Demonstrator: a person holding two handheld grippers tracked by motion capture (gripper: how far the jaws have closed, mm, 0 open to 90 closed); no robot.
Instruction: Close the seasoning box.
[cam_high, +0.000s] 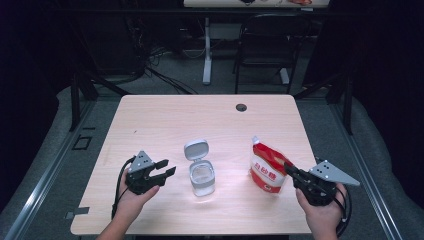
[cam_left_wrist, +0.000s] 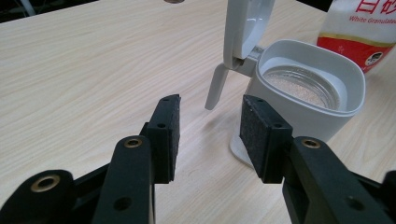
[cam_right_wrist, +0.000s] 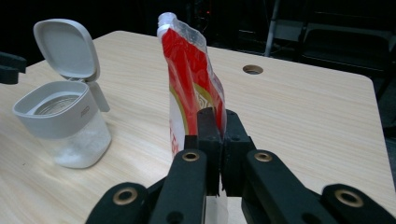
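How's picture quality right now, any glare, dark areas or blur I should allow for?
High view: the room is dark and a bright patch washes out the table around the container. Left gripper view: sharp and evenly lit. Right gripper view: the right gripper on the sugar bag is slightly soft, the background dark.

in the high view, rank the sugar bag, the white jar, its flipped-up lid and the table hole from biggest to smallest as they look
1. sugar bag, pinched at its edge by the right tongs
2. white jar, a bit smaller than the bag
3. lid
4. table hole, far smallest; it lies farther from the camera, though that does not change the order
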